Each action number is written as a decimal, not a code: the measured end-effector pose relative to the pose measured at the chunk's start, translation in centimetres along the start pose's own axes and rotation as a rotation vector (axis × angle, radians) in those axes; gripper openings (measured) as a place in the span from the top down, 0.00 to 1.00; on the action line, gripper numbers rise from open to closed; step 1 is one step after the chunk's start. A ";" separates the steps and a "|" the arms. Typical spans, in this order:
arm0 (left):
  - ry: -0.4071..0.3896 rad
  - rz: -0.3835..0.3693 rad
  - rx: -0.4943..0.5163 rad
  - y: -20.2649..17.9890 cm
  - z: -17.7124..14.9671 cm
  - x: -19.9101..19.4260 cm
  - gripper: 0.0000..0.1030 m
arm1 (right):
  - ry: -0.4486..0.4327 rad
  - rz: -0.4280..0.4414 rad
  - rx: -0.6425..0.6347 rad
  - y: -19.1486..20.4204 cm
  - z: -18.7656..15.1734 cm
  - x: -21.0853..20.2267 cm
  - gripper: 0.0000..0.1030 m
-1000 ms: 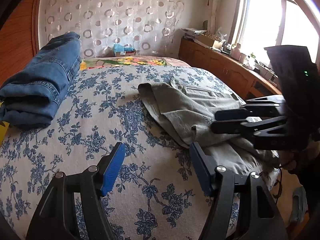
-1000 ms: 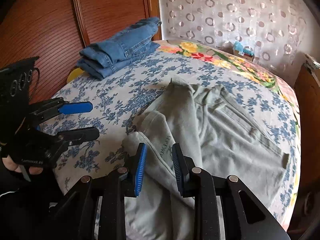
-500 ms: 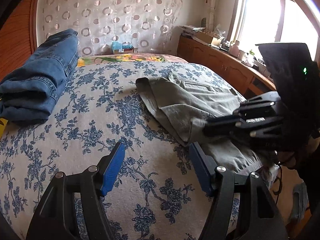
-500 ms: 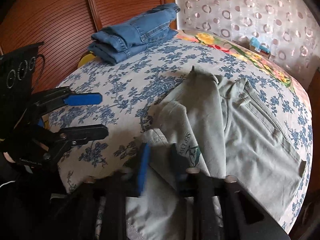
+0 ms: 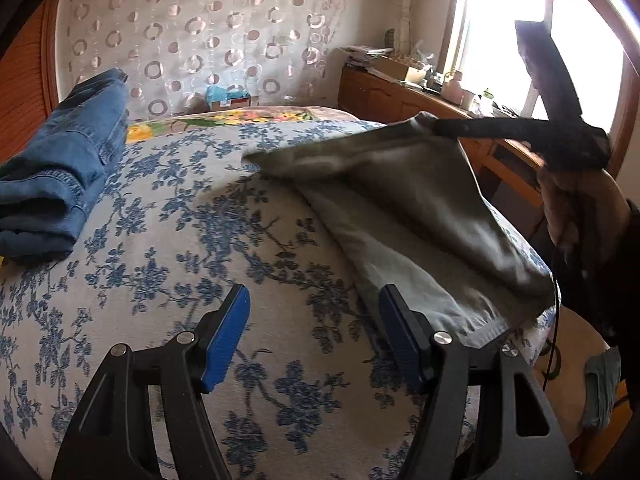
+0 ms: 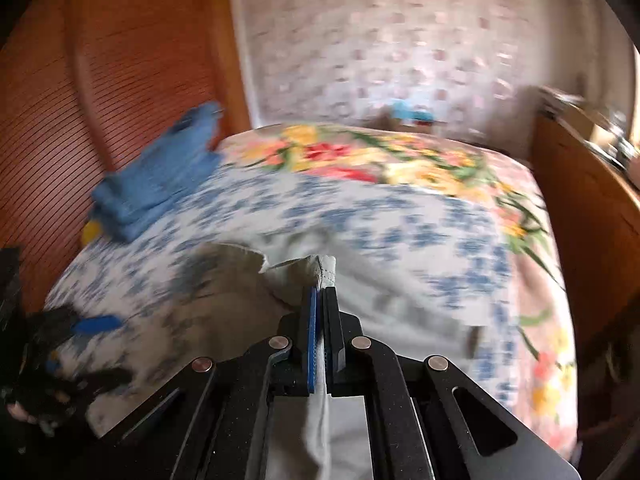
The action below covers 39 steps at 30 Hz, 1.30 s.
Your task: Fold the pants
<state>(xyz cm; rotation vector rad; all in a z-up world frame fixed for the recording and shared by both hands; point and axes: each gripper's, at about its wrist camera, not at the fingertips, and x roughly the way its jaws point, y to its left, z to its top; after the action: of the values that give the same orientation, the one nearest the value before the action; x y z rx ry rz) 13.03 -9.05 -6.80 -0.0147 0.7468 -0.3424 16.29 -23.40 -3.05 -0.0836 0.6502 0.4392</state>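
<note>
Here, at the left, folded jeans lie on the bed. The left gripper hovers released over the floral cover. Rightward, the right gripper is clenched on a hem of the grey-green pants, lifting it: a first fold, likely. Next, carry that edge across and lay it flat. No legible writing.

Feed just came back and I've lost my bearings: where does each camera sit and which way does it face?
Left wrist: behind the open left gripper, looking down across the bed toward the window; the right gripper lifts the grey pants.
Right wrist: behind the right gripper, jaws shut on pants cloth, facing the headboard; the left gripper shows lower left.
Shared: bed, pants, folded jeans, both grippers.
</note>
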 end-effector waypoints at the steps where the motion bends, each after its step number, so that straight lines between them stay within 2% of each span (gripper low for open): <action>1: 0.002 -0.003 0.004 -0.2 0.0 0.1 0.34 | 0.001 -0.034 0.020 -1.2 0.0 0.3 0.97; 6: 0.012 -0.011 0.015 -0.8 -0.2 0.4 0.34 | 0.035 -0.128 0.121 -6.0 -0.7 1.7 0.98; 10: 0.017 -0.014 0.021 -1.0 -0.3 0.6 0.34 | 0.080 -0.178 0.146 -7.6 -1.6 3.2 0.98; 13: 0.019 -0.017 0.025 -1.1 -0.4 0.6 0.34 | 0.114 -0.193 0.149 -7.2 -1.8 4.0 0.97; 16: 0.022 -0.020 0.029 -1.3 -0.5 0.6 0.34 | 0.115 -0.192 0.146 -7.0 -2.0 3.5 0.81; 20: 0.022 -0.022 0.030 -1.7 -0.5 0.5 0.34 | 0.106 -0.181 0.131 -5.9 -2.2 1.2 0.72; 26: 0.026 -0.028 0.040 -2.4 -0.6 0.4 0.34 | 0.085 -0.128 0.097 -3.4 -5.7 -3.1 0.62; 33: 0.035 -0.037 0.063 -3.4 -0.7 0.5 0.34 | 0.072 -0.097 0.110 -1.5 -11.0 -6.9 0.59; 39: 0.039 -0.052 0.078 -4.4 -0.9 0.4 0.34 | 0.067 -0.121 0.127 -0.9 -12.9 -8.2 0.55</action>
<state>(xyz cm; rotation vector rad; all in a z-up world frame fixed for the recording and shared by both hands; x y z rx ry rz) 11.40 -13.23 -7.18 0.0458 0.7722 -0.4224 3.49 -29.96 -8.42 -0.0174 0.7337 0.2790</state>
